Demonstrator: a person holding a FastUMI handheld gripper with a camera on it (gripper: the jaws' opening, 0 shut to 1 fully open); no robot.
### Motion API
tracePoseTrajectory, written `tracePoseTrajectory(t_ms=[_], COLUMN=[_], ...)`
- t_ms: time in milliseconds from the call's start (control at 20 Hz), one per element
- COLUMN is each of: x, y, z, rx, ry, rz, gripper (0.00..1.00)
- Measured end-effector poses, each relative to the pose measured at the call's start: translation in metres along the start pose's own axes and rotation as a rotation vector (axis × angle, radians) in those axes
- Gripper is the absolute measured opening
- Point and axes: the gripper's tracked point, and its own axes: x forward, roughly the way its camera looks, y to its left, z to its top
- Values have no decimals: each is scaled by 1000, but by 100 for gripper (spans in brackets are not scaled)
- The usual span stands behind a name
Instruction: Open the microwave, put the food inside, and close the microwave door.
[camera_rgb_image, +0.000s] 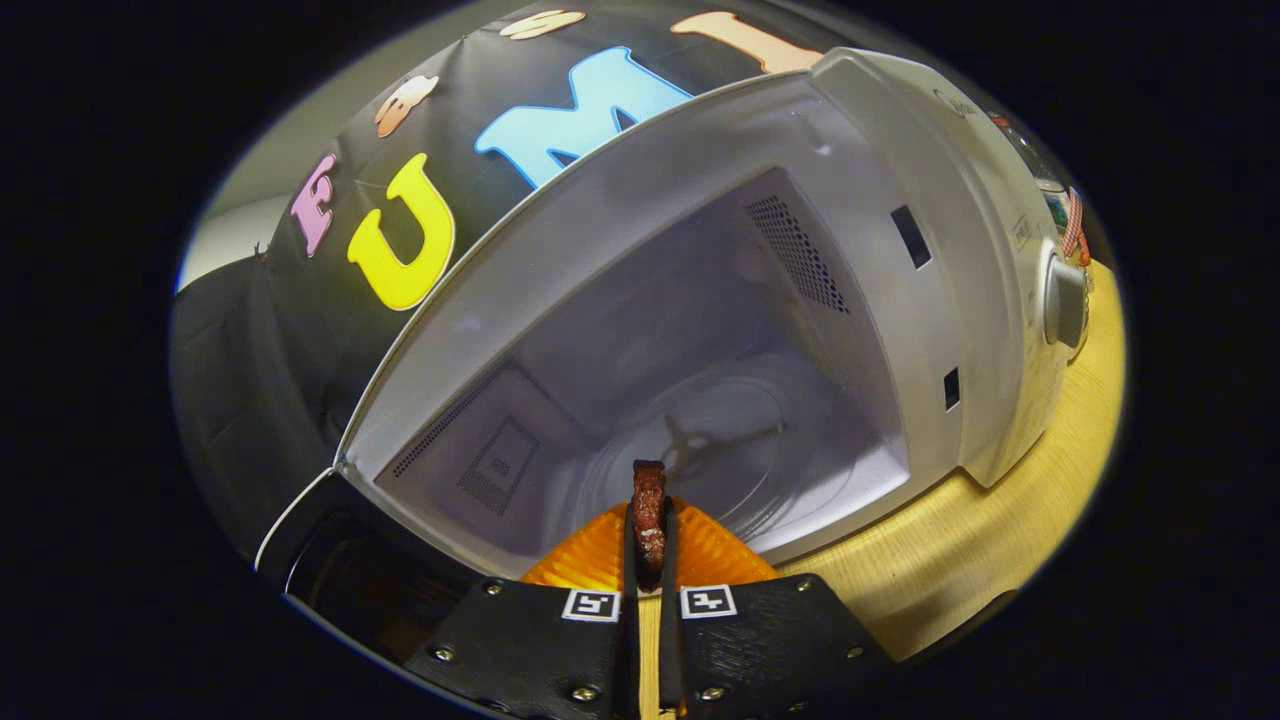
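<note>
Gripper (650, 545) pinching food (648, 505) | before open microwave (700, 330)

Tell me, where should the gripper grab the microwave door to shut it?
The gripper is shut on the food, so that goes in first. Then the door, swung open beside the cavity, looks best pushed near its free outer edge, from its outer face, since the hinge is at the cavity side.
</note>
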Motion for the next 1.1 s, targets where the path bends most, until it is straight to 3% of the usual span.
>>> tracePoseTrajectory(t_ms=[150, 250, 400, 500, 650, 1100], x=[10, 13, 10, 5, -5, -95], y=[-4, -9, -14, -14, -2, 61], z=[-1, -4, 2, 16, 17, 39], rx=[-13, -74, -185, -283, -375, -486], ry=[2, 21, -16, -77, -87, -133], rz=[-20, -57, -105, -139, -117, -20], gripper=[11, 25, 99, 97, 97, 97])
